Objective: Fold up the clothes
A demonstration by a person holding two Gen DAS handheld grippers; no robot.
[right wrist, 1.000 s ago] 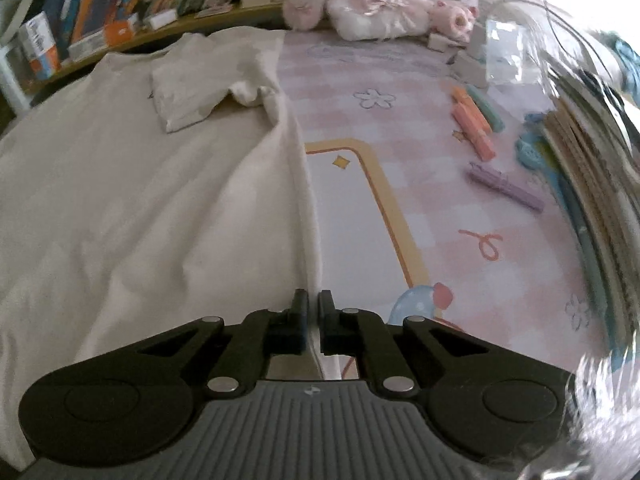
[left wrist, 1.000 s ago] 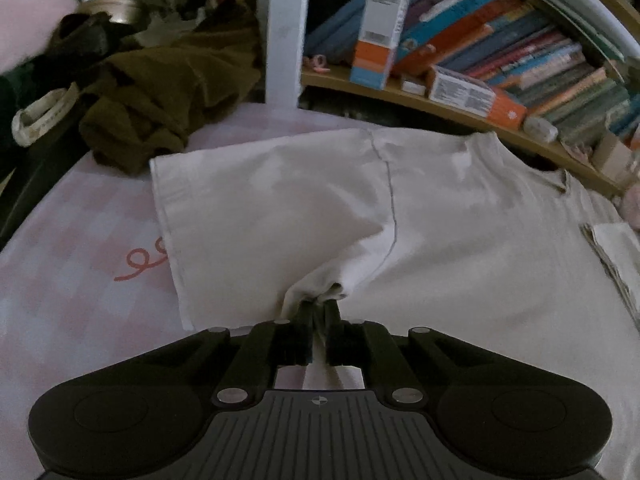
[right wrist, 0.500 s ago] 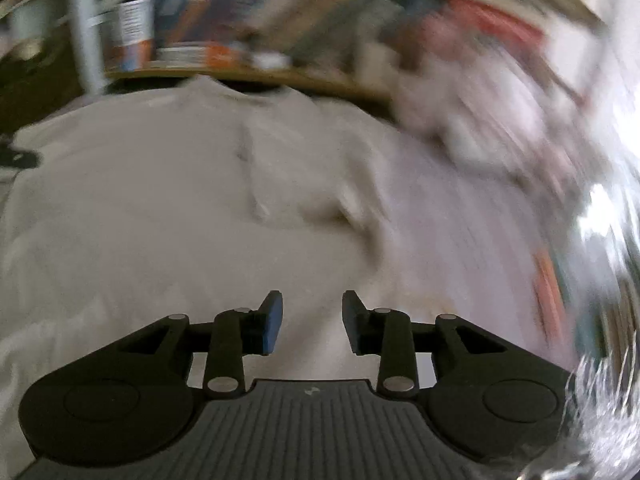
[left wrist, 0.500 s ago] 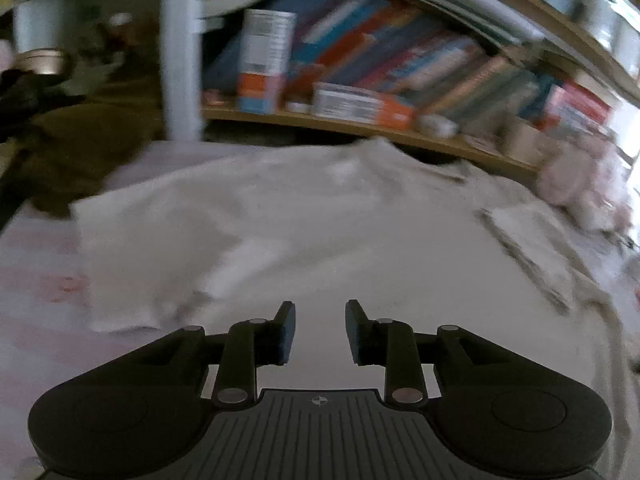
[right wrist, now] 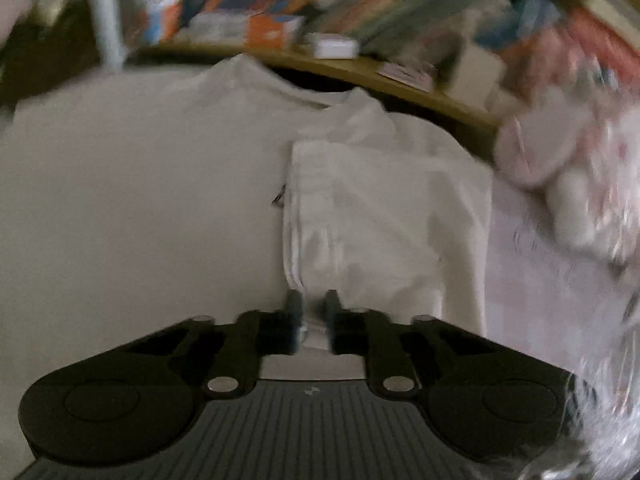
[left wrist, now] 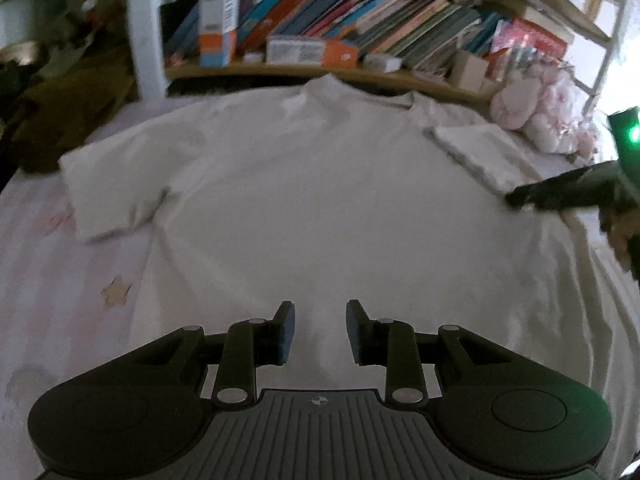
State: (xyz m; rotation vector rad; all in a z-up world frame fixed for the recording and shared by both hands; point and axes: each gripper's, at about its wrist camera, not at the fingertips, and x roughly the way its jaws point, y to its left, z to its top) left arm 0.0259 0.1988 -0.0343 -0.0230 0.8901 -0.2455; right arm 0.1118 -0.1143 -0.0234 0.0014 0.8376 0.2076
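a white t-shirt (left wrist: 320,184) lies spread flat on a pink checked surface (left wrist: 48,280), collar toward a wooden shelf (left wrist: 280,70) packed with leaning books (left wrist: 360,12); the left sleeve (left wrist: 112,184) lies out flat at the side, while the right sleeve (right wrist: 360,208) is folded inward over the body of the shirt; in the left wrist view the left gripper (left wrist: 319,330) hangs above the lower middle of the shirt, its jaws released with a clear gap and nothing between them; near the right edge of that view the right gripper (left wrist: 560,196) reaches in dark and blurred, its tip at the lower end of the folded sleeve; the right wrist view is blurred, but shows the right gripper's jaws close together at either side of the lower edge of the folded sleeve, a strip of white cloth between them; whether they are clenched on the cloth i cannot tell; a pink plush toy (left wrist: 536,108) sits at the far right beside the shirt's shoulder, under the shelf; a heap of dark olive clothing (left wrist: 68,112) lies at the far left, apart from the shirt; an orange and white box (left wrist: 218,20) stands upright on the shelf, and a white post (left wrist: 146,28) rises just left of it
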